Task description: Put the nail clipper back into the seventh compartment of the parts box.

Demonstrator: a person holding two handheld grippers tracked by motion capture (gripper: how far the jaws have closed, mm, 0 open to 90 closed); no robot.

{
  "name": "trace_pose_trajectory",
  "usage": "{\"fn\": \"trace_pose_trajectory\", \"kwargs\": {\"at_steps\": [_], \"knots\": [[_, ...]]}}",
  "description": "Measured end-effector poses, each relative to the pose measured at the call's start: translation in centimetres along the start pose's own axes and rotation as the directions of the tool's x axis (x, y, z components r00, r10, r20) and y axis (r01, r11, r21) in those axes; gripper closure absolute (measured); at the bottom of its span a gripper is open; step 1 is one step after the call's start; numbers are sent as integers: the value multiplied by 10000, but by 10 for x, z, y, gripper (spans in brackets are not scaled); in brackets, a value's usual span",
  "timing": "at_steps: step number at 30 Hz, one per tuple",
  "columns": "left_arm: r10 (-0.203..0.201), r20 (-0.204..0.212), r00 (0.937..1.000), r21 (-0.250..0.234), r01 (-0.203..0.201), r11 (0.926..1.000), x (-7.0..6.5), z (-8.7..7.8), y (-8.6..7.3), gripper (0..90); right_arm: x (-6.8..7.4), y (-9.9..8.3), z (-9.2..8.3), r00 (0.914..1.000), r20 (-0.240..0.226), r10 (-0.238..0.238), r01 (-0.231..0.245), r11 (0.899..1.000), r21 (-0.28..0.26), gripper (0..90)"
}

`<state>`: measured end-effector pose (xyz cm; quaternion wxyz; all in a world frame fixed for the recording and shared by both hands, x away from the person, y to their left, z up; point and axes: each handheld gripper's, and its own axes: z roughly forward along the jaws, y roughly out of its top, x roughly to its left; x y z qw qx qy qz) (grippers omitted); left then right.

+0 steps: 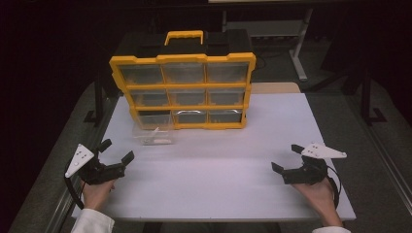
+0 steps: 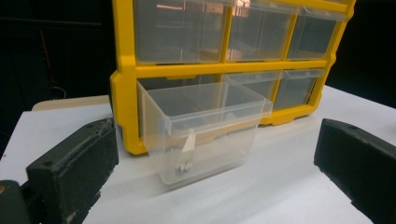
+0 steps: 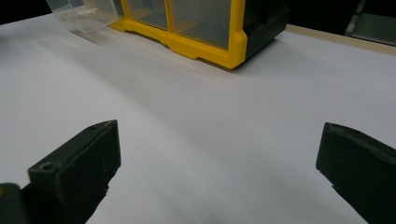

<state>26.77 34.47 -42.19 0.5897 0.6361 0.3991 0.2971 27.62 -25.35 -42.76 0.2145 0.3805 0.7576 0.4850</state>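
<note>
Your two grippers: left gripper (image 1: 116,150) and right gripper (image 1: 284,158), jaws spread, empty, near tabletop's front corners | one clear drawer (image 1: 154,134) pulled out, ahead of your left gripper, well apart | one yellow organizer (image 1: 182,90), nine compartments, at far edge

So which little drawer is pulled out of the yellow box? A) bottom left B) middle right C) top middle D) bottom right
A: the clear drawer sticks out from the bottom-left slot of the yellow box, in front of the left gripper; the other drawers sit flush.
</note>
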Motion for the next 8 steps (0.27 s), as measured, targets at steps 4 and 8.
{"fn": "trace_pose_trajectory", "kwargs": {"at_steps": [4,8], "knots": [[21,38,10000,103,-21,9999,0,-3,-3,0,0,0,0,10000,-1,3,-3,10000,-40,0],[-33,62,10000,132,32,9999,0,-3,-4,0,-1,0,0,10000,-18,37,-37,10000,-63,0]]}}
